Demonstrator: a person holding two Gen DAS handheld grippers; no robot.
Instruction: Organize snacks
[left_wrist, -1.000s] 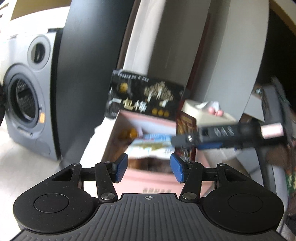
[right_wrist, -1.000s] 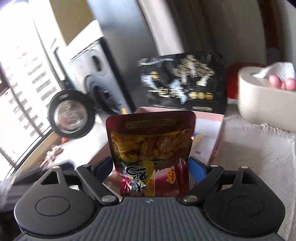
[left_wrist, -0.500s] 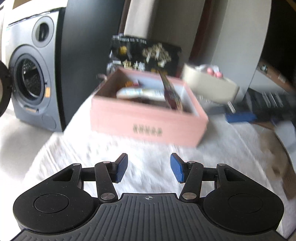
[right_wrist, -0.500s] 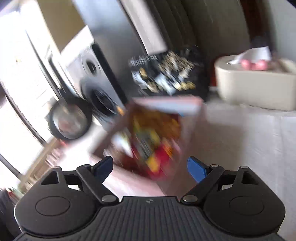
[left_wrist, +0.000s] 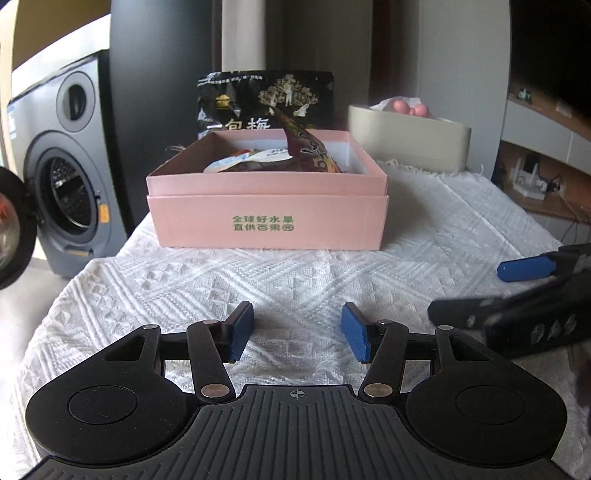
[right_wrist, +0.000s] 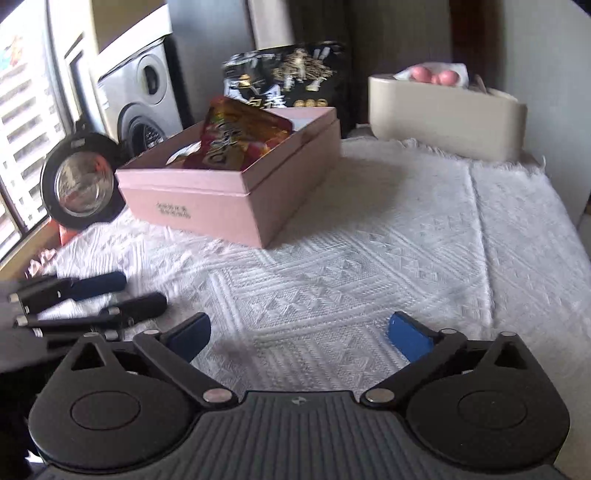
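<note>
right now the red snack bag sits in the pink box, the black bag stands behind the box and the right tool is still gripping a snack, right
Not quite: the right tool holds nothing, its jaws opening over bare white cloth, as the right wrist view shows. The rest holds: the red snack bag sits in the pink box, and the black bag stands behind it.

Right gripper (right_wrist: 299, 334) fingers opening, empty, over white cloth (right_wrist: 369, 258), red snack pouch (right_wrist: 236, 138) in pink box (right_wrist: 229, 199)
</note>
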